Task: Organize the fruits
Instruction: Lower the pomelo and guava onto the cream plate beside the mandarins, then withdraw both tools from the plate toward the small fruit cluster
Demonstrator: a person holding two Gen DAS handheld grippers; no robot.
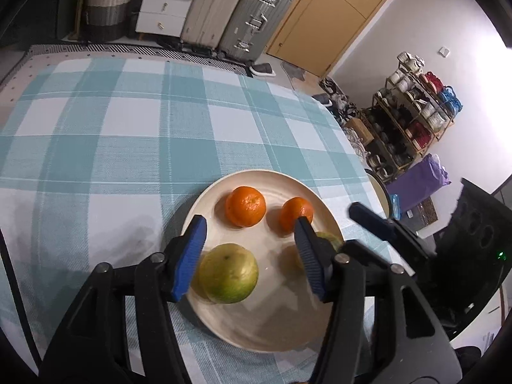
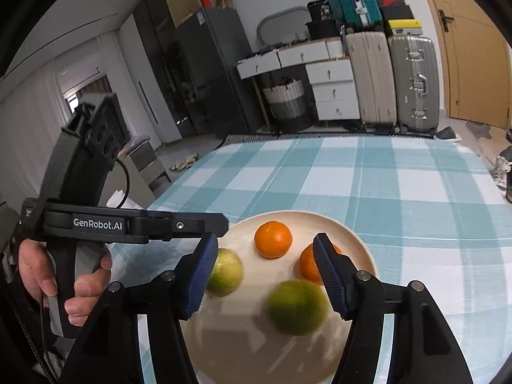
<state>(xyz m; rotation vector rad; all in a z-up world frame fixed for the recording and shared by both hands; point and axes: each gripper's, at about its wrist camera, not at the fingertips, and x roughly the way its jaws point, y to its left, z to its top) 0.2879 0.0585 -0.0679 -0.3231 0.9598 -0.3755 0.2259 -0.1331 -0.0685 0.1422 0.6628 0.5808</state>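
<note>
A cream plate (image 1: pixel 288 326) (image 2: pixel 243 345) sits on the checked tablecloth and holds two orange tangerines (image 1: pixel 245 206) (image 2: pixel 273 239) and two green citrus fruits (image 1: pixel 228 272) (image 2: pixel 296 307). The second tangerine (image 1: pixel 296 212) (image 2: pixel 307 267) is partly behind a blue pad in both views. The second green fruit (image 2: pixel 225 272) shows only as a sliver in the left wrist view (image 1: pixel 329 239). My left gripper (image 1: pixel 251 251) is open above the plate, empty. My right gripper (image 2: pixel 265 272) is open above the plate, empty. The green fruit between its jaws looks blurred.
The blue-and-white checked tablecloth (image 1: pixel 128 134) covers the table, whose right edge (image 1: pixel 348 147) is close to the plate. Suitcases (image 2: pixel 412 83), drawers (image 2: pixel 332 89), a shoe rack (image 1: pixel 412 121) and a door (image 1: pixel 326 16) stand beyond. The left hand holds its gripper handle (image 2: pixel 76 224).
</note>
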